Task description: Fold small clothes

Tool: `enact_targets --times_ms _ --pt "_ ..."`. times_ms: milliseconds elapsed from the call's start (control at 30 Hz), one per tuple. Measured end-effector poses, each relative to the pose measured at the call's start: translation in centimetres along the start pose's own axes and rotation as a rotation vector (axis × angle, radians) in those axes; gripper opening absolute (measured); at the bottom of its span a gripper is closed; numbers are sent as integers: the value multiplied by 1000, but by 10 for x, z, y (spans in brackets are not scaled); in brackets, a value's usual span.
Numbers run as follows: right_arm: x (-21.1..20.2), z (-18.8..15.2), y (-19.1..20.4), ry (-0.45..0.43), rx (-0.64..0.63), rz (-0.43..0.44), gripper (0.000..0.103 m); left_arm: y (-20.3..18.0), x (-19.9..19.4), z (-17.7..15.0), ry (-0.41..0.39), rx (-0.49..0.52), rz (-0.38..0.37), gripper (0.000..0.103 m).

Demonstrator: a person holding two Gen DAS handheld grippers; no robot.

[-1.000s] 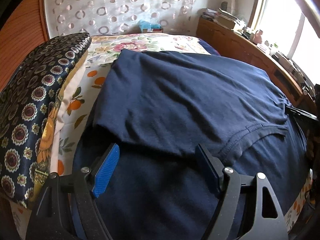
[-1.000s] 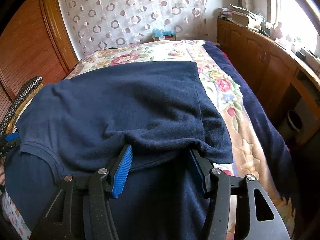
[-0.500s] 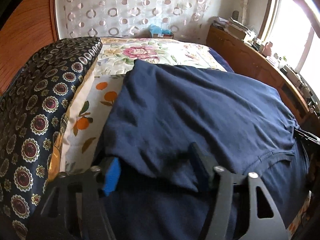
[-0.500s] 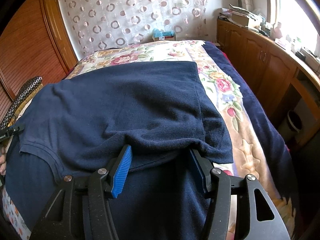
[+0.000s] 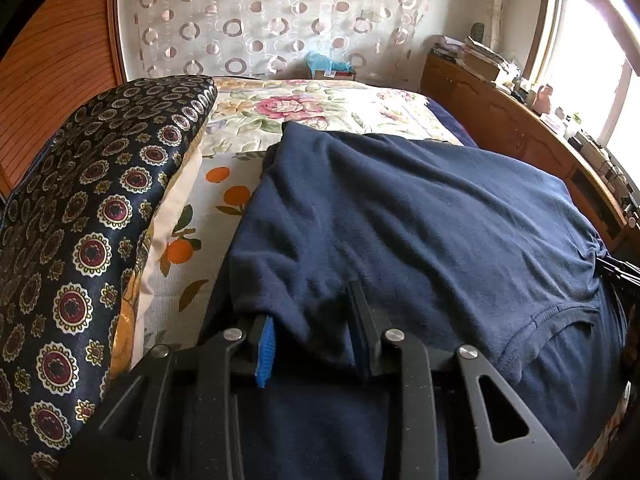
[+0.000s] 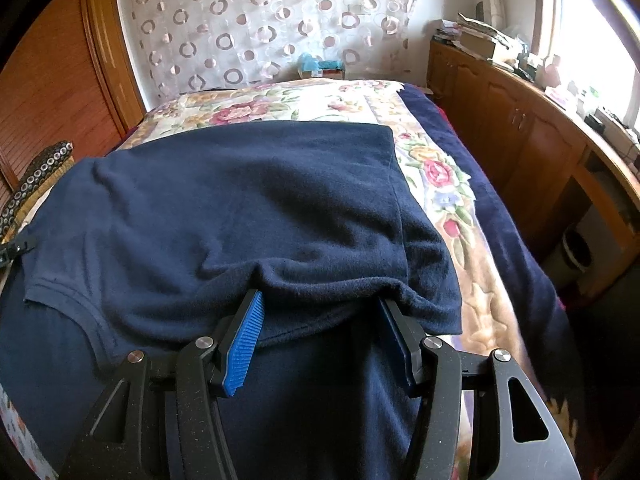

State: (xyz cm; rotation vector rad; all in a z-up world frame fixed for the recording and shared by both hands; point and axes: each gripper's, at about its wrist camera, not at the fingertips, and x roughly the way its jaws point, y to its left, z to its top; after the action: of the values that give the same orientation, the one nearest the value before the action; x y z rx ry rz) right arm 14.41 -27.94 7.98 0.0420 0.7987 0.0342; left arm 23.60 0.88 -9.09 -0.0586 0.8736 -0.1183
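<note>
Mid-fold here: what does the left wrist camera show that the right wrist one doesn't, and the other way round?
Only the left wrist view: the orange-print sheet beside the medallion-patterned pillow, seen up close, and the left gripper, its fingers narrowed on a fold of the navy shirt.

Only the right wrist view: the shirt's right edge, the dark blue blanket past it, and the right gripper open wide at the hem.

Both: the shirt, the floral bedspread, circle-print curtain and wooden cabinets.

You see a bed (image 6: 452, 184) with a flowery cover. Behind it hangs a curtain (image 6: 260, 20) with rings. A wooden cupboard (image 6: 516, 128) runs along the right wall, under a bright window (image 5: 592, 64). A wooden door (image 6: 52, 80) stands left.
</note>
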Motion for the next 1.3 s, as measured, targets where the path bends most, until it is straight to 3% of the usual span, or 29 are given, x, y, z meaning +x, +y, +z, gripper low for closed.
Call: enact_targets --times_ms 33,100,200,267,733,967,1300 --pt "1 1 -1 -2 6 0 58 -1 0 -1 0 8 4 33" --pt "2 1 -1 -9 5 -11 50 -6 -3 -3 0 29 1 23" --pt "0 2 -1 -29 0 -16 24 -11 -6 -5 -5 38 -31 6" --pt "-3 2 0 -42 -12 15 8 -10 -10 -4 -23 34 -44 3" --pt "-77 -3 1 -293 -3 89 5 -2 -88 -1 -245 5 -108 2" --pt "-111 -29 0 -325 -13 120 5 -1 -129 -21 -294 5 -131 2" --pt "-139 -66 -8 -301 -65 139 5 -1 -156 -62 -279 22 -115 2"
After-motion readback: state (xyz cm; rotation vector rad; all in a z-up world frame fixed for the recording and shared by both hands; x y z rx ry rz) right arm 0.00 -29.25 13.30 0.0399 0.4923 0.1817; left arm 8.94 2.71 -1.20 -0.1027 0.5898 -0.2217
